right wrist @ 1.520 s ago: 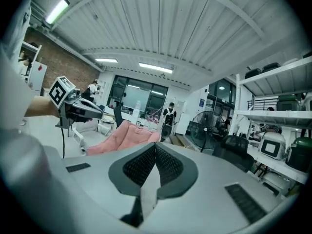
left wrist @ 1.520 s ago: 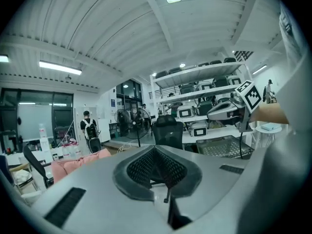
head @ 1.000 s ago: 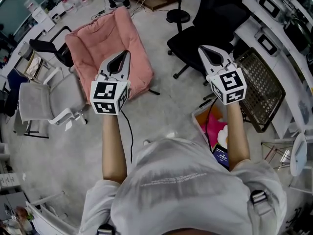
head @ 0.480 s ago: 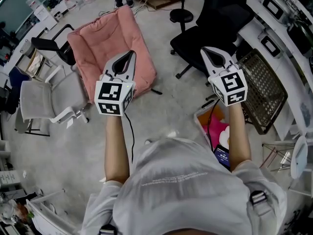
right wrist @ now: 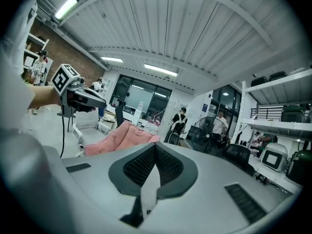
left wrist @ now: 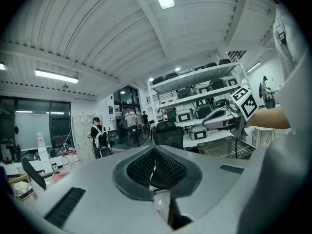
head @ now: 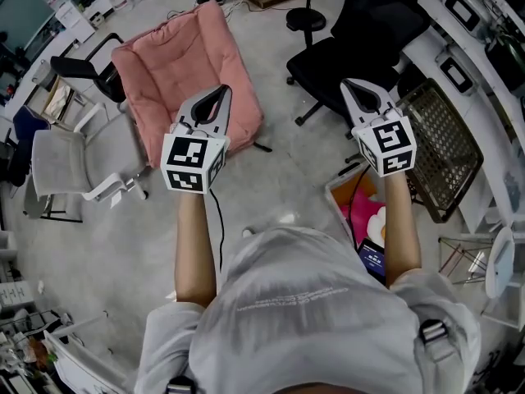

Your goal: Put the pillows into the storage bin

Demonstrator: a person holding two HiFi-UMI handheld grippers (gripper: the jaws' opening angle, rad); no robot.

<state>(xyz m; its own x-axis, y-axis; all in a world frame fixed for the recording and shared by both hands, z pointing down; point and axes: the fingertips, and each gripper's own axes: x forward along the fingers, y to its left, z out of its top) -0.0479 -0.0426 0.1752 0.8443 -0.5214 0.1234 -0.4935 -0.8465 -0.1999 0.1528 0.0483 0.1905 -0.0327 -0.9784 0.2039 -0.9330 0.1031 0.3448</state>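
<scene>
A large pink pillow (head: pixel 176 68) lies slumped over a chair ahead and to the left; it also shows in the right gripper view (right wrist: pixel 122 136). My left gripper (head: pixel 221 92) hangs in the air over the pillow's near right edge, jaws shut and empty (left wrist: pixel 154 150). My right gripper (head: pixel 348 84) is held level in front of a black office chair (head: pixel 361 31), also shut with nothing in it (right wrist: pixel 155 146). A clear storage bin (head: pixel 335 197) with orange, pink and yellow soft things inside stands on the floor under my right forearm, partly hidden by it.
A grey chair (head: pixel 70 167) stands at the left and a brown wire basket (head: pixel 443 146) at the right by a white desk (head: pixel 459 64). A black cable (head: pixel 218 228) trails on the concrete floor. People stand by a fan (right wrist: pixel 202 135) in the distance.
The pink pillow and the chairs have slid slightly down and right in the head view. Both grippers keep the same pose and stay shut.
</scene>
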